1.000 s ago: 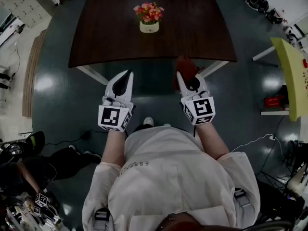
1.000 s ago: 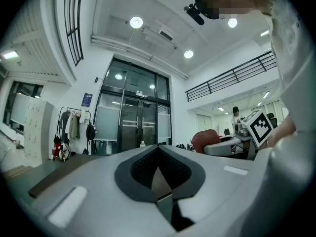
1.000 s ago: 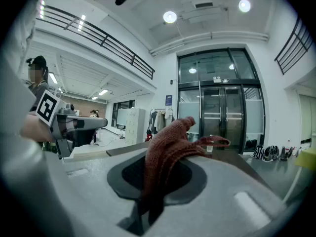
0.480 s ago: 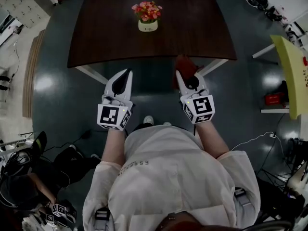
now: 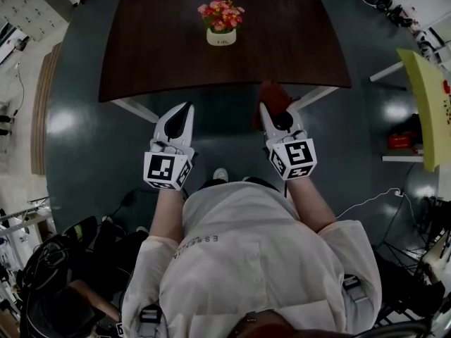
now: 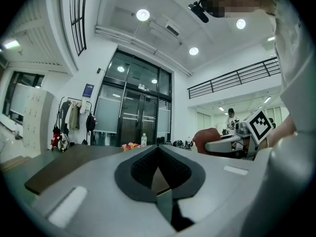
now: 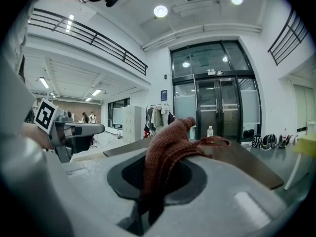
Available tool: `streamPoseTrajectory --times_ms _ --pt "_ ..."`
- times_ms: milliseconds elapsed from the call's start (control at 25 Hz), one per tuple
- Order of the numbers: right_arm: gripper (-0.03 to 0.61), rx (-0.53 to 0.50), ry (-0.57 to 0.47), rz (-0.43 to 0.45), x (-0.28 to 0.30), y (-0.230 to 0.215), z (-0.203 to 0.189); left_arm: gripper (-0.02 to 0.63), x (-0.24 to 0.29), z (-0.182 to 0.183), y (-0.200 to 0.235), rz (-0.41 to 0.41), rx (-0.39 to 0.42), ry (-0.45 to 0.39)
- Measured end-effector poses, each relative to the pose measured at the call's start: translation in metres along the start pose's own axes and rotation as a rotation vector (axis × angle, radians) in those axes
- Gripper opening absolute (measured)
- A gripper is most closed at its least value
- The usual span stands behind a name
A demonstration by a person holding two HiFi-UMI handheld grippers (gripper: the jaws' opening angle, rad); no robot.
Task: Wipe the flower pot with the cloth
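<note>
**Cloth to be brought up to the pot**

The flower pot (image 5: 220, 38) is set toward the far side of the dark table (image 5: 148, 55), well apart from both grippers. The red cloth (image 5: 273, 96) is clamped in the right gripper (image 5: 272, 117); the left gripper (image 5: 185, 109) is closed on nothing. The cloth is best carried forward over the near edge and its loose end pressed against the pot's side

Seen from the head view, both bare forearms (image 5: 163, 213) reach forward side by side at mid-frame. Each carries a marker-cubed tool. The white left gripper (image 5: 183, 113) points level with its jaws pressed together on nothing. The white right gripper (image 5: 269, 115) tilts slightly down, clamped on a reddish-brown knitted cloth (image 7: 165, 147).
</note>
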State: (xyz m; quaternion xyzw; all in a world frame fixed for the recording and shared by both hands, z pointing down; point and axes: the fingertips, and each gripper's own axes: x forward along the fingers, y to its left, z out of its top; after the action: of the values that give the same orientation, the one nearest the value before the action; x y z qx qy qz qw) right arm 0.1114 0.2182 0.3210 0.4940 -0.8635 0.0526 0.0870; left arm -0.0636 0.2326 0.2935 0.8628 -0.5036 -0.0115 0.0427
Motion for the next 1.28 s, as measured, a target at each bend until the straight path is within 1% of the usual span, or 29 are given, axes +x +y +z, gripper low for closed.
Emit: streamPoseTrajectory --times_ms 160,320,440,600,760,960,1120,1280 --pt "0.049 0.004 0.037 -0.004 0.013 0.002 -0.012 0.015 0.006 -0.016 0.016 -0.001 -0.011 0.029" --pt "0.051 0.018 0.079 0.001 0.034 -0.005 -0.026 0.015 0.025 -0.034 0.030 0.004 -0.034 0.067" --pt "0.051 0.034 0.106 0.004 0.054 -0.021 -0.035 0.015 0.046 -0.045 0.039 0.005 -0.045 0.093" --pt "0.051 0.061 0.118 0.017 0.097 -0.052 -0.034 0.015 0.089 -0.051 0.056 0.006 -0.043 0.114" --pt "0.051 0.064 0.129 0.051 0.140 -0.079 -0.031 0.015 0.132 -0.055 0.075 0.018 -0.037 0.139" --pt "0.051 0.047 0.159 0.111 0.183 -0.103 -0.034 0.015 0.175 -0.059 0.098 0.057 -0.042 0.154" --pt "0.051 0.050 0.211 0.157 0.213 -0.111 -0.050 0.015 0.198 -0.074 0.115 0.093 -0.064 0.179" --pt "0.051 0.081 0.282 0.208 0.232 -0.104 -0.075 0.015 0.211 -0.097 0.125 0.107 -0.089 0.236"
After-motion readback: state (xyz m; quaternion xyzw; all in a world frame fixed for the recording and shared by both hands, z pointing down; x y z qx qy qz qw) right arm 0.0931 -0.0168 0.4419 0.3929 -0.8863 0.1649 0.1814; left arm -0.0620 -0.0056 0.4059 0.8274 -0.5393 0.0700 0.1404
